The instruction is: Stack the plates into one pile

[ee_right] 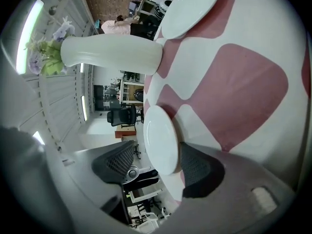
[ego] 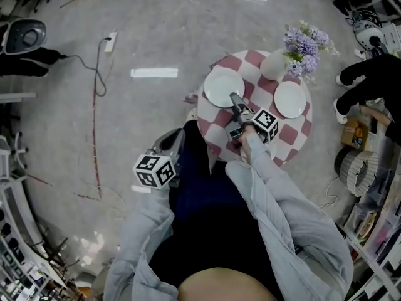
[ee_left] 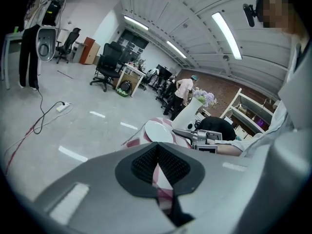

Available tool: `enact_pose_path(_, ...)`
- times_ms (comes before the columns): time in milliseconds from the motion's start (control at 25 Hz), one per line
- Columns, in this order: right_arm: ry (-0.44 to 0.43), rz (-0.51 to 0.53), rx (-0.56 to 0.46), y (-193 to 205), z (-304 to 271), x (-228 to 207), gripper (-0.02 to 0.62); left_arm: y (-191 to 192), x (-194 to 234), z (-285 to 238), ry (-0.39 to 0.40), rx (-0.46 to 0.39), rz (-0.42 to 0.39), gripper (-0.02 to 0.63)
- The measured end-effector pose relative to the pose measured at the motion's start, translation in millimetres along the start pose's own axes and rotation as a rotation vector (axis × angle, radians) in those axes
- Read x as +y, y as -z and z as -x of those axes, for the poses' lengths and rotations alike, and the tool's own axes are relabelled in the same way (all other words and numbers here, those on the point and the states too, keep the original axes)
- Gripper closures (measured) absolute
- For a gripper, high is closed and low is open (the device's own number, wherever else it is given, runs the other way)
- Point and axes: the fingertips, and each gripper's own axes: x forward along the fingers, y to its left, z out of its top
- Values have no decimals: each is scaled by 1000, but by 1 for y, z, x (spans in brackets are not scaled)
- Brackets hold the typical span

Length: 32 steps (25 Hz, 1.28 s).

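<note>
Two white plates lie on a round table [ego: 294, 133] covered in a red-and-white check cloth. My right gripper [ego: 235, 99] reaches over the table to the near rim of the left plate [ego: 223, 88]. In the right gripper view that plate [ee_right: 161, 135] stands edge-on between the jaws of the right gripper [ee_right: 158, 164]. One pad [ee_right: 197, 167] sits close under it and the other pad [ee_right: 119, 162] stands off, so the gripper is open. The second plate [ee_right: 190, 9] [ego: 290, 99] lies apart, beside the vase. My left gripper [ego: 178, 138] [ee_left: 157, 164] hangs off the table's left edge, shut and empty.
A white vase [ego: 276, 64] [ee_right: 112, 55] of purple flowers stands at the table's far side between the plates. A person [ego: 369, 74] stands right of the table by cluttered shelves. A cable and power strip [ego: 109, 41] lie on the floor at far left.
</note>
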Motion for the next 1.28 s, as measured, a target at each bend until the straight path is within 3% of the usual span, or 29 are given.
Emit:
enact_pose_path(160, 65, 25, -12, -1, -3, -5, 330, 1, 10, 5, -14, -10, 31, 592)
enact_pose_path(240, 96, 22, -22, -1, -3, -9, 378, -1, 13, 7, -19, -16, 31, 592)
enact_pose_path(480, 154, -89, -41, -3, 1, -26, 522, 2, 10, 8, 0, -7, 24, 592)
enact_pose_path(600, 147, -128, -39, -8, 3, -28, 549, 3, 6, 7, 11, -12, 16, 592)
enact_pose_path(840, 30, -75, -24, -4, 4, -1, 580, 2, 4, 14, -1, -36, 20, 592)
enact_pose_path(1280, -176, 52, 18, 0, 13, 48, 580, -7, -2, 23, -2, -72, 0, 592)
